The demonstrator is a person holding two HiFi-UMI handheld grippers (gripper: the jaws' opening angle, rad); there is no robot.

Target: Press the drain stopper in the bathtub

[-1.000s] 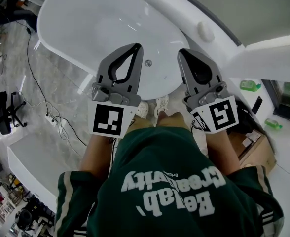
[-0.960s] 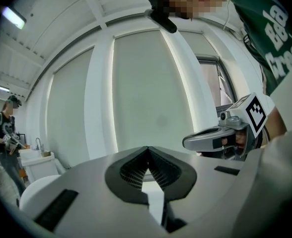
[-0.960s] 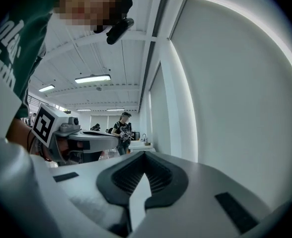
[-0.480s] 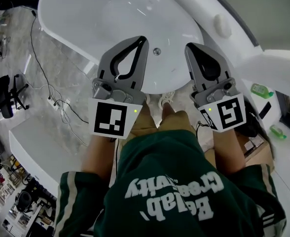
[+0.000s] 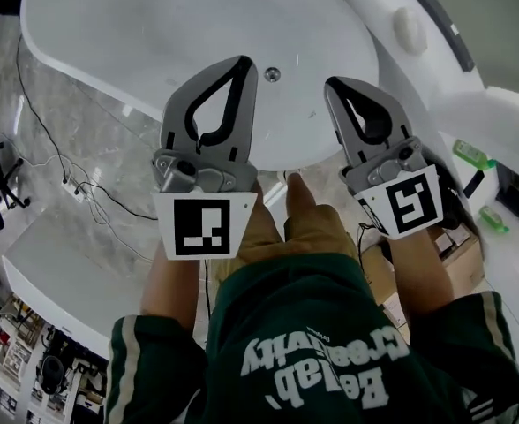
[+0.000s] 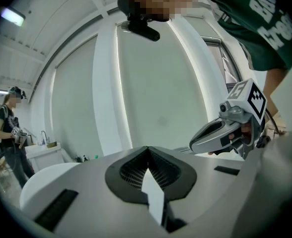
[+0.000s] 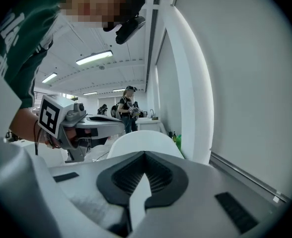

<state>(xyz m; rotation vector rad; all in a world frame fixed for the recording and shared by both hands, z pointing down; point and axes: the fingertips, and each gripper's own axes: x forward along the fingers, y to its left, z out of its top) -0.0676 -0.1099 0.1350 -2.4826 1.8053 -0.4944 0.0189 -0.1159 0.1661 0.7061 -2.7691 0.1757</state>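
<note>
Drain stopper (image 5: 272, 75) sits in the tub (image 5: 109, 25) floor, toward the end nearest the person. Both grippers hang over that end's rim. Seen from above, the left gripper (image 5: 242, 63) is just beside the stopper and the right gripper (image 5: 333, 85) a little farther off. Each gripper's jaws are pressed together, holding nothing.

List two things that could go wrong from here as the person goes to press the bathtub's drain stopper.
1. The drain stopper is small and sits low in the glossy bathtub. The shut left hand-held gripper or right hand-held gripper might miss it or skid off.
2. The person stands outside the rim, so reaching down probably means leaning over it, which could upset their balance.
</note>
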